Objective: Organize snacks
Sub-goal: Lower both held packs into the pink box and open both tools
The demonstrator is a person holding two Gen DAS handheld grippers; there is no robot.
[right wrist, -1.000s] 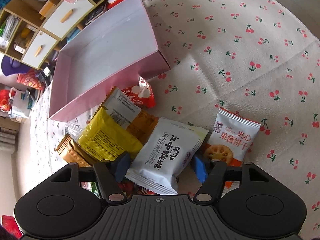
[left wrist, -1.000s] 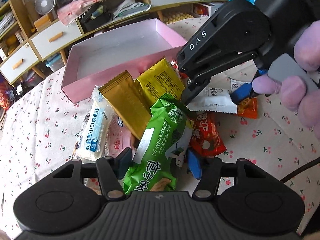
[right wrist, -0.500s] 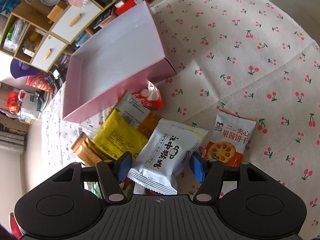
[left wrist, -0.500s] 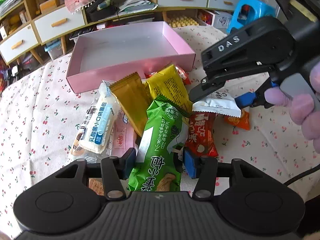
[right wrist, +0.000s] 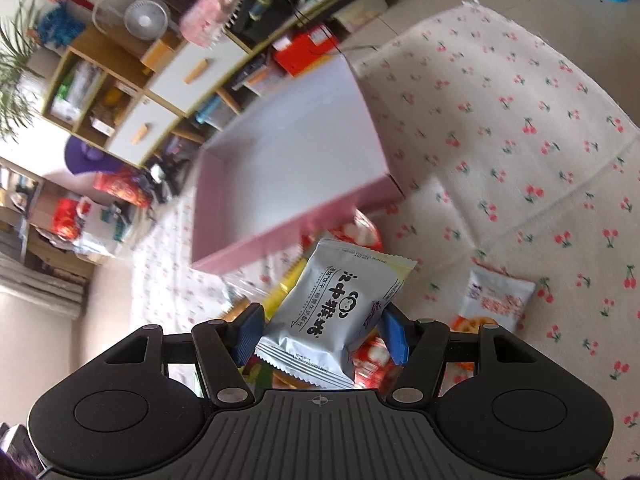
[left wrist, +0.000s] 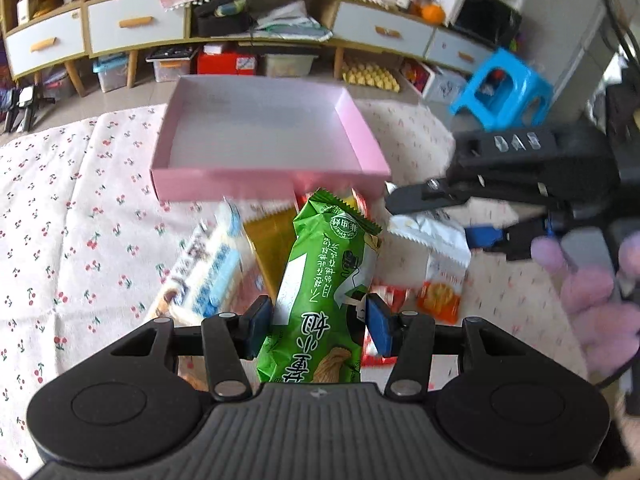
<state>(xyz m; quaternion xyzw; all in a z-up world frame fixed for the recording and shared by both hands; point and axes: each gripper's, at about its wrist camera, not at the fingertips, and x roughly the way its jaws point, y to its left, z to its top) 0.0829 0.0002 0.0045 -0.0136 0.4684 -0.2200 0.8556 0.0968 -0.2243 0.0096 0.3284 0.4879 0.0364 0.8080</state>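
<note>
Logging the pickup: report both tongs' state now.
Left tongs: closed on the green snack packet.
Right tongs: closed on the white snack packet.

The left gripper (left wrist: 318,326) clamps a green snack packet (left wrist: 324,300) between its blue fingers (left wrist: 378,330); beyond it sits an open pink box (left wrist: 264,184) on the cherry-print cloth (left wrist: 60,216); at right, the right gripper (left wrist: 448,216) grips a white packet (left wrist: 430,236).

**Room clutter behind the work surface**

Beyond the claw, a low cabinet (left wrist: 120,28) with white drawers and orange handles runs along the far wall. A blue plastic stool (left wrist: 502,94) stands ahead and to its right, with oranges (left wrist: 430,10) farther back. In the right wrist view, a small white fan (right wrist: 144,20) sits far ahead to the left, above a purple cap (right wrist: 86,158). A cherry-print cloth (right wrist: 520,160) spreads underneath.
</note>
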